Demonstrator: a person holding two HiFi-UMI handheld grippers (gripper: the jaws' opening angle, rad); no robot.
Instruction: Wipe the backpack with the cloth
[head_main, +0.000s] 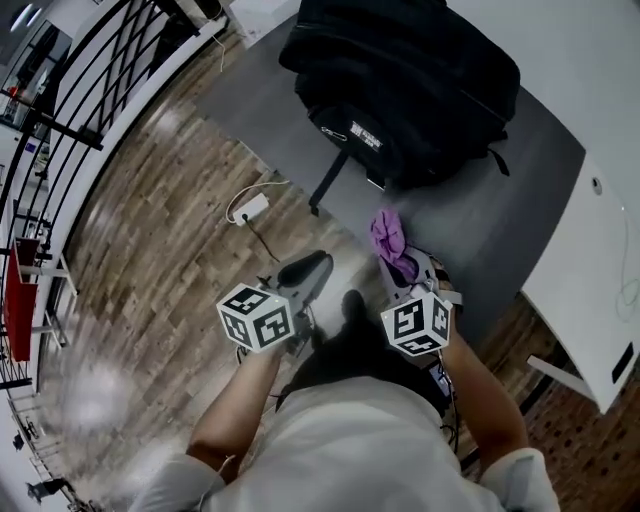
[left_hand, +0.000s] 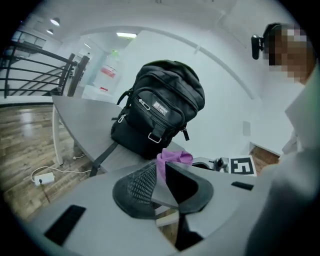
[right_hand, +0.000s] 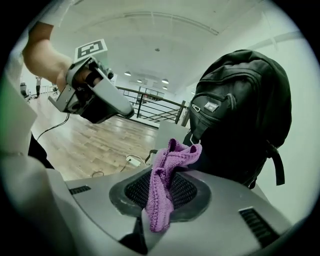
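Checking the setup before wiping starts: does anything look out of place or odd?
A strap of the backpack dangles off the table edge instead of lying on top. The cloth is bunched in the right tongs, not spread flat. Nothing looks spilled or damaged.

Black backpack (head_main: 410, 90), purple cloth (right_hand: 167, 175), grey table (head_main: 480, 215), wood-grain brown floor (head_main: 150, 260)

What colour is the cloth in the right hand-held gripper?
Purple. The cloth has a knitted-looking texture and shows best in the right gripper view.
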